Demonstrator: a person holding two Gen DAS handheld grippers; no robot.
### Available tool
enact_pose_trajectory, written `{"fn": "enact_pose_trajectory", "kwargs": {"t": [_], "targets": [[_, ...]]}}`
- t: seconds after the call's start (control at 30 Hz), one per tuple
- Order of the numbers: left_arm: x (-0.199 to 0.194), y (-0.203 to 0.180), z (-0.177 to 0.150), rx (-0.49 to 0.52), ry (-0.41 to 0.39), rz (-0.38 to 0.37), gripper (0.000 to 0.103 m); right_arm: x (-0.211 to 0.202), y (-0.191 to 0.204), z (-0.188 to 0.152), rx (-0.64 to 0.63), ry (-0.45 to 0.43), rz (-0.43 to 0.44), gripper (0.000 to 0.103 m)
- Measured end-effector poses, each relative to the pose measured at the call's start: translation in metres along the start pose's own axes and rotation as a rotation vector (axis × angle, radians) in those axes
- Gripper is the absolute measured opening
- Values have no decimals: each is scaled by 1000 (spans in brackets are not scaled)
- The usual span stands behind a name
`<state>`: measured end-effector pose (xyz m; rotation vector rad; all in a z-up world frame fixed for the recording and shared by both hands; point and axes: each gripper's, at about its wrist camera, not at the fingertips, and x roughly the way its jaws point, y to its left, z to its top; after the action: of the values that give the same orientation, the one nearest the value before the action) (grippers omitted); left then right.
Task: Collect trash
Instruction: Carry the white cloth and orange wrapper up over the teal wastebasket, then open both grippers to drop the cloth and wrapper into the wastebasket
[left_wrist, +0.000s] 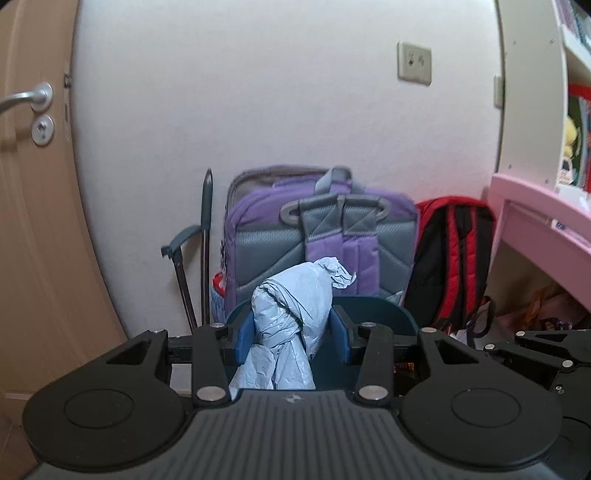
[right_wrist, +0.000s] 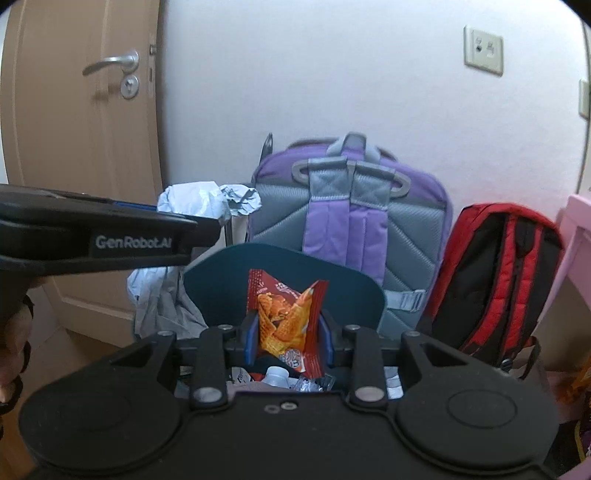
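My left gripper (left_wrist: 291, 334) is shut on a crumpled pale grey plastic bag (left_wrist: 295, 291), which bulges above the blue pads and hangs below them. Just behind it stands a dark teal bin (left_wrist: 380, 314). In the right wrist view my right gripper (right_wrist: 287, 332) is shut on a red and orange snack wrapper (right_wrist: 284, 314), held over the open bin (right_wrist: 221, 273). A clear bottle (right_wrist: 277, 374) and other wrappers lie inside the bin. The left gripper (right_wrist: 192, 221) reaches in from the left with the plastic bag (right_wrist: 199, 201), beside the bin's left edge.
A purple and grey backpack (left_wrist: 321, 229) and a red and black backpack (left_wrist: 454, 258) lean on the white wall behind the bin. A wooden door (left_wrist: 37, 184) is at the left and a pink desk (left_wrist: 535, 210) at the right. A dark stick (left_wrist: 205, 240) stands beside the purple backpack.
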<state>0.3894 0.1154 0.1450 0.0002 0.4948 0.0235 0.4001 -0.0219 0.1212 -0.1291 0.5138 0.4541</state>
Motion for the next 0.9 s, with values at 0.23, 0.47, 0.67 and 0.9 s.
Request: {"fn": "enact_pose_trajectory", "kwargs": {"t": [0.23,0.47,0.67,0.9], "targets": [[53,8,-19,9,57,21,43,47,-2,-11,-6,78,19,31],[99,4,-43,63,181,-9,43,81,-4,-24,-35,162,29,33],[116,-5,-51,115,240,-9,44,86,1,-25,-95,180,18,34],[118,-1,-50,59,279,2,64,89,-3,-22,-89,200,21,36]]}}
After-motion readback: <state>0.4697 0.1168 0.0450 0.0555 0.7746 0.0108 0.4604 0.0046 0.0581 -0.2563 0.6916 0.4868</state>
